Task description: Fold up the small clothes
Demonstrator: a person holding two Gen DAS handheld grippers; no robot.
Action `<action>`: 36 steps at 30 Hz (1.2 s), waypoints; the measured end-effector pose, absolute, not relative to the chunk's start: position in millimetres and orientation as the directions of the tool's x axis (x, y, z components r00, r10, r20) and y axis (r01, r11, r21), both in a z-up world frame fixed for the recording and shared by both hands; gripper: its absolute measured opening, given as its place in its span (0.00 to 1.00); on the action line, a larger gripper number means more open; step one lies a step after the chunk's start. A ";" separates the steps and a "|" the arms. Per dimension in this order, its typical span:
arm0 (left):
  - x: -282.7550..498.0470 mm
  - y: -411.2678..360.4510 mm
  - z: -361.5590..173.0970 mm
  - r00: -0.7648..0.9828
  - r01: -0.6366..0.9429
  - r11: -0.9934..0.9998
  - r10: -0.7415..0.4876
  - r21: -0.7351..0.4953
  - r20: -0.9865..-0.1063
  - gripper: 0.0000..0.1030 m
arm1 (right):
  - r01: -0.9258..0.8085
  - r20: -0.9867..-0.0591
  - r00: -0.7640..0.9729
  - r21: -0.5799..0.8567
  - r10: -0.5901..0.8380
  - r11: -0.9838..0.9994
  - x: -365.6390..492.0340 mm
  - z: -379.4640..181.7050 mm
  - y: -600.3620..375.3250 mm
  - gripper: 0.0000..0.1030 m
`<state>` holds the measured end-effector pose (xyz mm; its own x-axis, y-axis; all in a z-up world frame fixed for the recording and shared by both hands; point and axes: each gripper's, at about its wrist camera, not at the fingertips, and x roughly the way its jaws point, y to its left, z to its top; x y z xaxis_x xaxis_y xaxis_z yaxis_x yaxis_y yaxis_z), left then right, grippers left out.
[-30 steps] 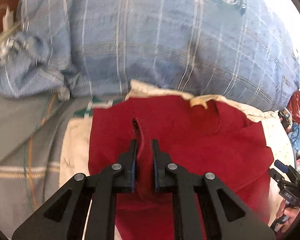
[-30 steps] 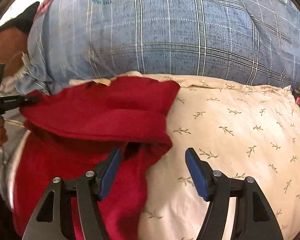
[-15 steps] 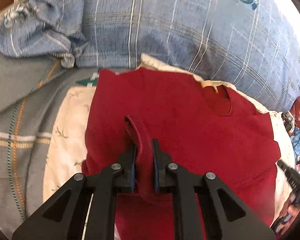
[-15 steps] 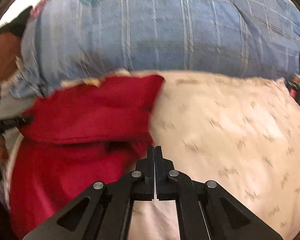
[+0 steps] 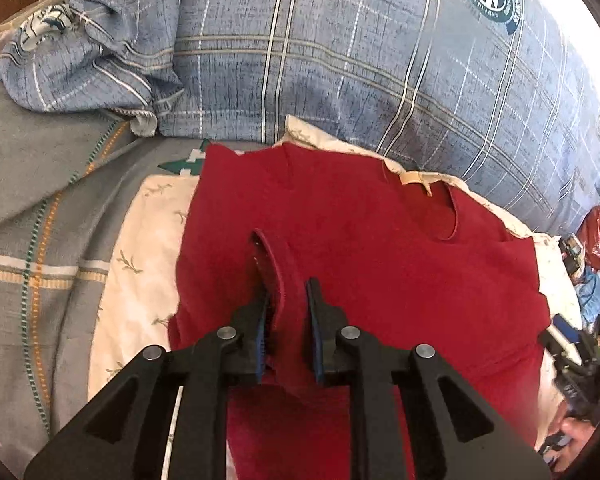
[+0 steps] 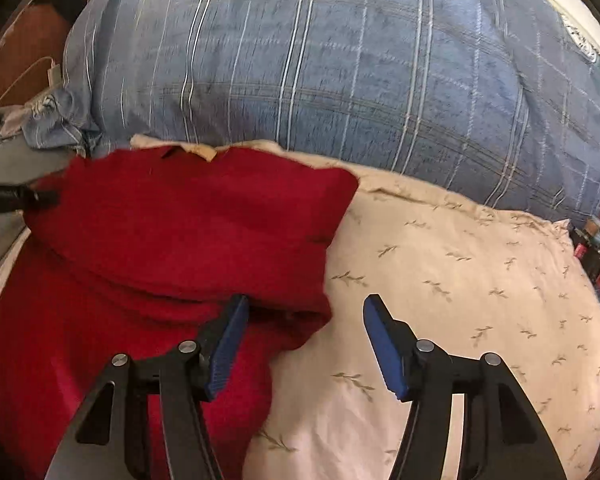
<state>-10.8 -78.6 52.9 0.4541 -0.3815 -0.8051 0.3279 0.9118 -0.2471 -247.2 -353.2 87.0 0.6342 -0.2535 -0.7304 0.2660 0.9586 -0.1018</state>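
We work on a bed: a cream sheet printed with small leafy sprigs lies under everything, a big blue plaid pillow fills the far side, and a grey blanket with orange and green stitching covers the left part.

The red shirt lies on the cream sheet just in front of the pillow, its neckline toward the pillow, with a pale label showing at the collar. In the right wrist view its upper part is folded over on itself, so a thick doubled edge ends near the middle of the sheet.

Our left tongs point toward the pillow with their tips low on the shirt. Their jaws stand a little apart, and a raised ridge of red cloth runs up between them; the cloth touches the left pad, but we cannot tell whether it is truly pinched.

Our right tongs gape wide and hold nothing. The left finger sits at the folded edge of the shirt, the right one over bare sheet.

At the right rim of the left view lies a jumble of dark and red objects, too small and warped to name.
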 end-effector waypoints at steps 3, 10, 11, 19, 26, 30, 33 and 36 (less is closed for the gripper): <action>-11.7 -75.7 63.1 0.483 0.325 0.916 -0.373 -0.234 -0.792 0.17 | 0.279 -0.721 0.650 -0.065 -0.238 0.958 -248.8 85.5 -359.0 0.56; -18.4 -82.4 69.3 0.506 0.315 0.916 -0.384 -0.249 -0.773 0.34 | 0.278 -0.700 0.698 0.075 -0.149 0.958 -251.6 92.2 -367.8 0.08; -20.5 -85.0 68.9 0.515 0.324 0.918 -0.374 -0.229 -0.771 0.34 | 0.274 -0.702 0.700 0.093 -0.132 0.957 -262.9 92.9 -367.3 0.08; -20.4 -95.2 52.6 0.511 0.329 0.924 -0.347 -0.195 -0.786 0.40 | 0.371 -0.747 0.659 0.224 -0.085 0.901 -291.2 84.5 -398.2 0.19; -19.6 -90.1 47.4 0.508 0.311 0.927 -0.350 -0.211 -0.787 0.41 | 0.385 -0.716 0.695 0.285 -0.072 0.878 -230.3 106.0 -411.5 0.63; -18.9 -90.6 38.2 0.506 0.324 0.930 -0.326 -0.174 -0.799 0.53 | 0.355 -0.770 0.610 0.052 -0.189 0.934 -185.6 86.6 -375.5 0.34; -19.6 -93.5 31.9 0.517 0.350 0.926 -0.315 -0.139 -0.796 0.56 | 0.401 -0.789 0.530 -0.090 -0.311 0.912 -178.6 57.2 -377.8 0.35; -22.6 -92.2 34.4 0.527 0.365 0.924 -0.304 -0.112 -0.793 0.56 | 0.446 -0.789 0.564 0.043 -0.243 0.894 -192.1 64.6 -393.8 0.36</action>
